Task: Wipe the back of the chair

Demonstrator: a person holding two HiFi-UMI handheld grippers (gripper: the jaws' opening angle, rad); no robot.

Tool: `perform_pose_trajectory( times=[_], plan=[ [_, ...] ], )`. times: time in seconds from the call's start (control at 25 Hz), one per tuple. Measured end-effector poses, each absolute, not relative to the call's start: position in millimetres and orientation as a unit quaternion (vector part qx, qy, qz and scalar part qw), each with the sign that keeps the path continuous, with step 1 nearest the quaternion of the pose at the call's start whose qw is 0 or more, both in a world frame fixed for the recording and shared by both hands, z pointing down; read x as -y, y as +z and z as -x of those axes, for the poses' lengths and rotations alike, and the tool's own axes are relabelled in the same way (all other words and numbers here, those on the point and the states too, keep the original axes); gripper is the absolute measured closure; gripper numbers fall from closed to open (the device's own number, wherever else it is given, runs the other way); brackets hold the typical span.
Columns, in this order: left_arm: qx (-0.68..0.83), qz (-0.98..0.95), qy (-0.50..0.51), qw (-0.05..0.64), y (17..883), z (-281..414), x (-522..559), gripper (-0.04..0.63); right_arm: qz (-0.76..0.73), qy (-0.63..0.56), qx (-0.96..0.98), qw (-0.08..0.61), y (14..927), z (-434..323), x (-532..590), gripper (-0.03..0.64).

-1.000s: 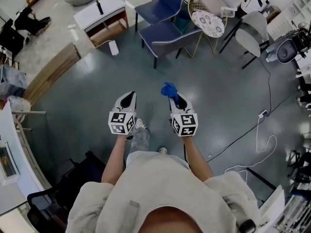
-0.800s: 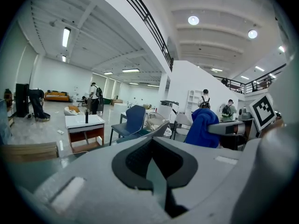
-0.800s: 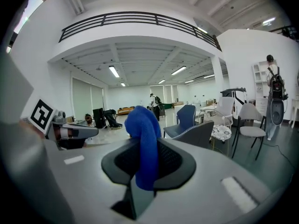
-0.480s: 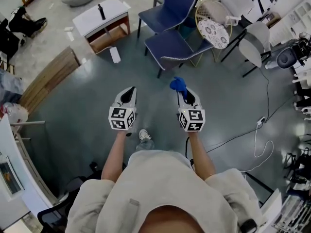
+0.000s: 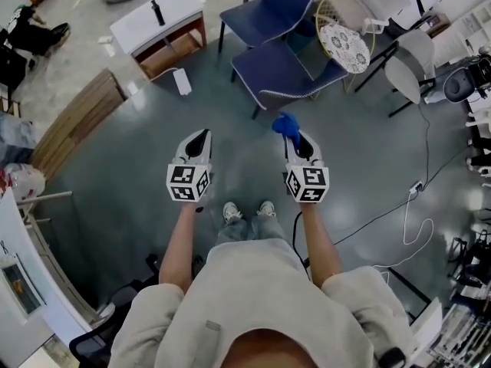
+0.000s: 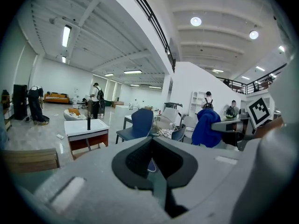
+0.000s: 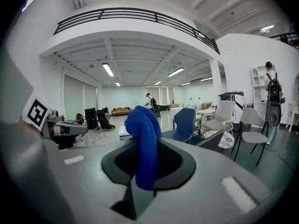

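Our left tool is pressed together on nothing, held out over the floor. Our right tool pinches the blue cloth, which bunches up from its tips. The blue chair stands ahead, well apart from both, so we judge this step to be the approach. To do it well we should walk close, steady the chair with the left tool, and lay the loose cloth flat on the back before sweeping. At left a white surface carries a slim dark object. The grey floor is glossy, and a cable trails at right, one to step round.
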State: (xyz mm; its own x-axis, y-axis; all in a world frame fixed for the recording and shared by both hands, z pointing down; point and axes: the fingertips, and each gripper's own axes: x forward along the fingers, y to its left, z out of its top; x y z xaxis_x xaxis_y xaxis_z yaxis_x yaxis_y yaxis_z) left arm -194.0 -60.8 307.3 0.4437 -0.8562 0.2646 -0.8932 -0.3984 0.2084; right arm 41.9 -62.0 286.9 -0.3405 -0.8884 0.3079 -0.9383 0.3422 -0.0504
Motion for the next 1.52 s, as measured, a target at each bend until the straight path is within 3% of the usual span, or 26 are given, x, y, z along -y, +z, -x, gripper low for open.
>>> perform_pose_trajectory(
  times=[0.84, 1.52],
  plan=[
    [0.542, -0.813, 0.094, 0.192, 403.3, 150.7, 80.4, 0.594, -0.529, 0.157, 0.824, 0.131, 383.9, -67.2, 109.1, 0.551],
    [0.549, -0.794, 0.105, 0.239, 567.2, 155.4, 71.3, 0.594, -0.518, 0.208, 0.811, 0.176, 552.7, -62.6, 91.4, 0.549]
  ],
)
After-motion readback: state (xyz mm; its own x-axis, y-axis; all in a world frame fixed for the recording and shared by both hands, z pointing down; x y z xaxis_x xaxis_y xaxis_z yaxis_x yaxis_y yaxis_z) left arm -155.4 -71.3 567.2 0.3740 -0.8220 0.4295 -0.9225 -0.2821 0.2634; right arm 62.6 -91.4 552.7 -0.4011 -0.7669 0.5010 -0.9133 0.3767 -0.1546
